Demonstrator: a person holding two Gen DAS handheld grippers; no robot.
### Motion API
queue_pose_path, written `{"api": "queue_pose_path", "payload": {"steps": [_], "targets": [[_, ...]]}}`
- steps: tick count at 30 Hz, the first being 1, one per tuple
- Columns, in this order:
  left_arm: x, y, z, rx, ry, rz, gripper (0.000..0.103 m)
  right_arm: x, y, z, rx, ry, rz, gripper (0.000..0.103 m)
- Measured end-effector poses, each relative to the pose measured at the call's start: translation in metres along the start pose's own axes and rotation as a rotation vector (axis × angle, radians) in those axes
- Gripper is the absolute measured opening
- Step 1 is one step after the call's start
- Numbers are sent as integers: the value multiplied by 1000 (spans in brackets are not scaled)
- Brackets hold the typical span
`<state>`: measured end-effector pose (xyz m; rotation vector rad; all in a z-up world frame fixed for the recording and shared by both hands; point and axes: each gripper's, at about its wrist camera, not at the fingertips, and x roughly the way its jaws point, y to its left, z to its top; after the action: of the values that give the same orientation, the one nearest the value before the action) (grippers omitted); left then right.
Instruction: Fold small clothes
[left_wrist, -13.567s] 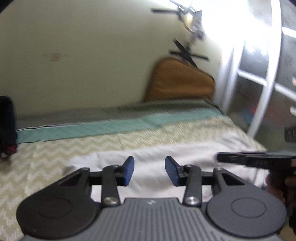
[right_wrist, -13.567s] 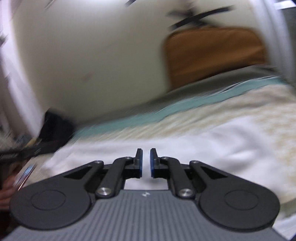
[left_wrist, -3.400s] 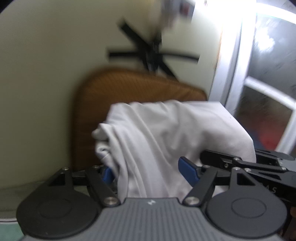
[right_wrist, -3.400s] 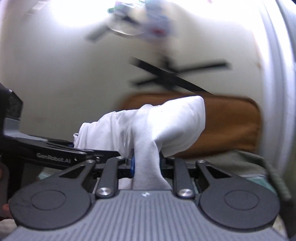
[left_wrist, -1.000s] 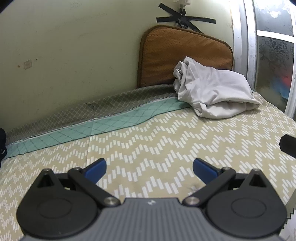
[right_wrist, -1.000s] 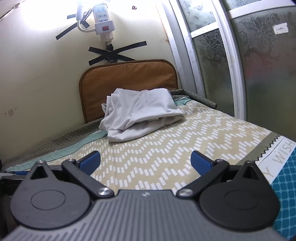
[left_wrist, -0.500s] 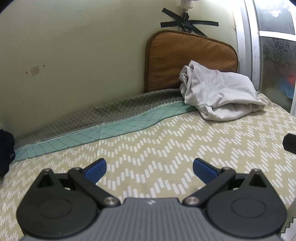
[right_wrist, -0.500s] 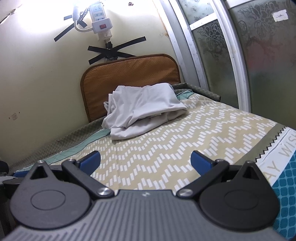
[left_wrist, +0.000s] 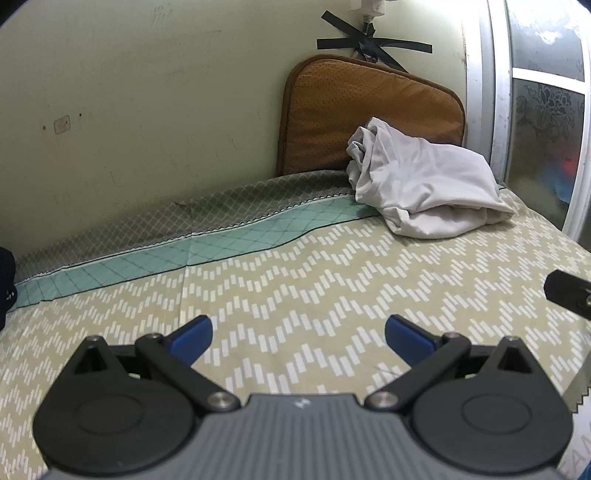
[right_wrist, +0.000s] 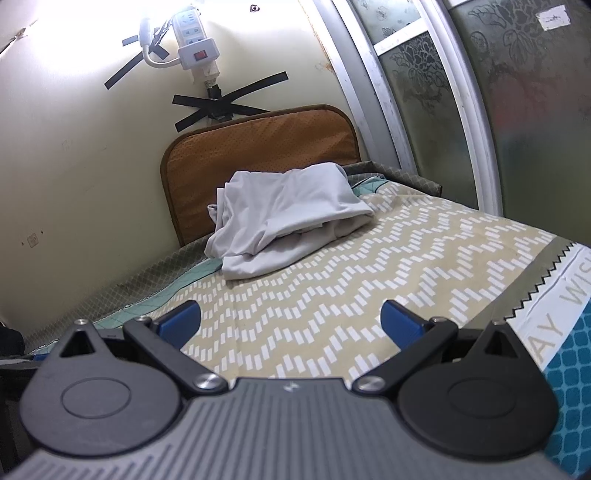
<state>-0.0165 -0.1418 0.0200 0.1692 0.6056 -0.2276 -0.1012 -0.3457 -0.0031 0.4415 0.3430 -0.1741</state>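
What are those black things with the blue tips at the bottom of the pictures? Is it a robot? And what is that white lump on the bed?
It is not a robot. A person holds one claw in each hand, and each claw carries a small camera that looks out along its two fingers. One picture comes from the left claw, the other from the right claw. The blue tips are the pads that pinch things. Both claws are wide open and hold nothing. The white lump is a folded white garment. It lies at the far end of the bed, on the zigzag bedspread, against a brown cushion that stands up by the wall.
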Motion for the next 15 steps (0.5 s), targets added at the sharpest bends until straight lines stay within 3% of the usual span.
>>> {"api": "queue_pose_path", "payload": {"steps": [4, 15], "targets": [[-3, -3, 0, 21, -14, 38, 103, 0, 0, 0, 2, -1, -3, 103], [-5, -1, 0, 2, 15, 23, 103, 0, 0, 0, 7, 1, -3, 103]]}}
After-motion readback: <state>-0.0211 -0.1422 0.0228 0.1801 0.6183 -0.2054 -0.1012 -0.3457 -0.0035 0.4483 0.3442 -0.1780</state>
